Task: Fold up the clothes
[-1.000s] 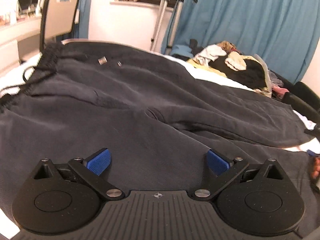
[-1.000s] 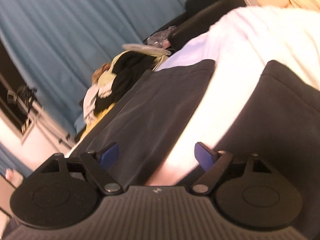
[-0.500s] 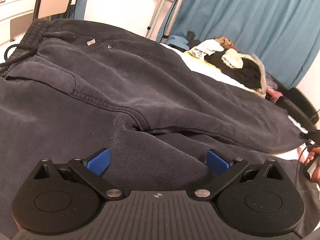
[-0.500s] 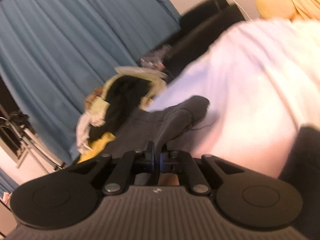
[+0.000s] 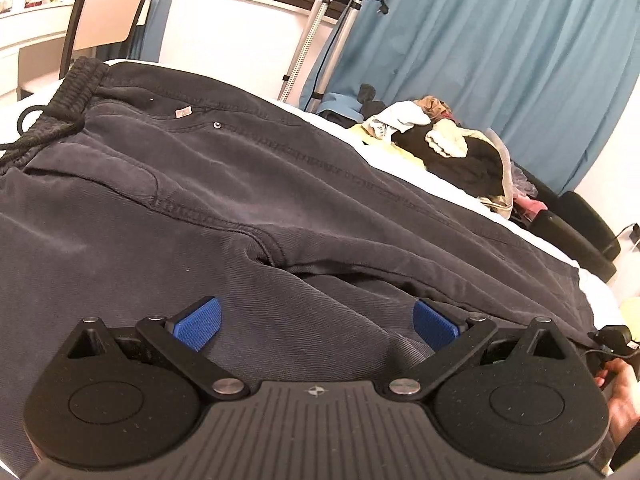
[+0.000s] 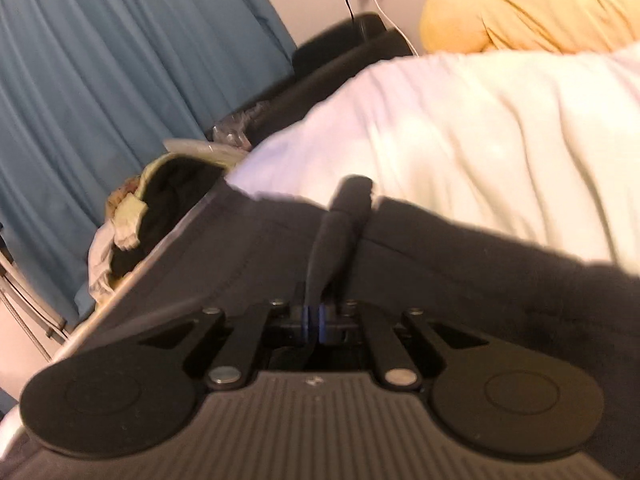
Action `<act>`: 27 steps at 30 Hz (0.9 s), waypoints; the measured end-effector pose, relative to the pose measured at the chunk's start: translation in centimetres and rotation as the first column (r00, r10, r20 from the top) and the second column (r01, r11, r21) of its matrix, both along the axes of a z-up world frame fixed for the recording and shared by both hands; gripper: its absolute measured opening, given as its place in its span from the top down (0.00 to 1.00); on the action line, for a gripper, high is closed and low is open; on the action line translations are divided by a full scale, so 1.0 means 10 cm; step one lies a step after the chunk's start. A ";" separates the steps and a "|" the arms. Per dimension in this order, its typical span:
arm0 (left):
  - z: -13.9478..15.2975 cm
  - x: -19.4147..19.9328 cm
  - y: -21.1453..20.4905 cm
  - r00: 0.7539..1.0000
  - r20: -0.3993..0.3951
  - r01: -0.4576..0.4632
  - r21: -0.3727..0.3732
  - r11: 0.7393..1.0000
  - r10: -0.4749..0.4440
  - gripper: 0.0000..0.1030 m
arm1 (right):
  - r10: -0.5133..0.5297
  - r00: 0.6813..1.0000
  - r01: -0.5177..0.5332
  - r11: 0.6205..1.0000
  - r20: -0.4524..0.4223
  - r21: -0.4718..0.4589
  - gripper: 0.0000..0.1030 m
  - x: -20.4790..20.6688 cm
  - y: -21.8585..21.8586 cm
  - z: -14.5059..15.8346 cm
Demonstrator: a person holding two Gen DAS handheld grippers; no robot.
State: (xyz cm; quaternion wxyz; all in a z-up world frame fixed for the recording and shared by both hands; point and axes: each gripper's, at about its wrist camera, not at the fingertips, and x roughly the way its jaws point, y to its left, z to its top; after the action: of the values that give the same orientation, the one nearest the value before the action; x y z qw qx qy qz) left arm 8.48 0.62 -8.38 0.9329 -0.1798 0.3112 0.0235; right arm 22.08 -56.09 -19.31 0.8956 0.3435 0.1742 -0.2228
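Dark grey trousers (image 5: 248, 184) lie spread on a white bed (image 6: 500, 132), waistband with drawstring (image 5: 60, 100) at the far left, legs running right. My left gripper (image 5: 316, 322) is open, low over the near leg just below the crotch seam, blue pads (image 5: 198, 322) apart. My right gripper (image 6: 314, 320) is shut on a pinched fold of the trouser leg hem (image 6: 340, 232), lifted off the sheet. The right gripper and the hand holding it show at the left wrist view's right edge (image 5: 612, 340).
A pile of mixed clothes (image 5: 448, 148) lies at the bed's far side, also in the right wrist view (image 6: 160, 200). Blue curtains (image 5: 500, 52), a metal stand (image 5: 320, 32), a chair (image 5: 108, 12) and a yellow pillow (image 6: 532, 4) surround the bed.
My right gripper closed on the trouser leg hem and has pulled it up and over toward the other leg. My left gripper stayed open and shifted slightly over the trousers.
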 end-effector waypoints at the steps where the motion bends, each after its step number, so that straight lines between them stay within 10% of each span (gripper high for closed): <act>1: 0.00 0.01 -0.01 1.000 0.000 0.003 0.006 1.000 -0.003 0.00 | 0.003 1.000 -0.003 1.000 -0.007 -0.005 0.93 0.00 0.00 -0.02; 22: 0.25 -0.39 -0.17 0.994 0.084 0.055 0.106 0.993 -0.064 0.00 | 0.345 0.935 -0.353 0.901 -0.078 -0.253 0.67 -1.19 1.05 0.94; 27: 0.26 -0.44 -0.35 0.993 0.105 0.012 0.332 0.943 -0.050 0.00 | 0.395 0.915 -0.403 0.880 -0.084 -0.252 0.66 -1.39 1.14 1.07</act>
State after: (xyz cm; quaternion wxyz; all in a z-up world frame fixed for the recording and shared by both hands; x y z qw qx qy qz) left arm 4.09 -2.87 -5.75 0.9661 -0.0167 0.2526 0.0504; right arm 8.15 -44.70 -8.65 0.9571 0.1744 0.2234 -0.0601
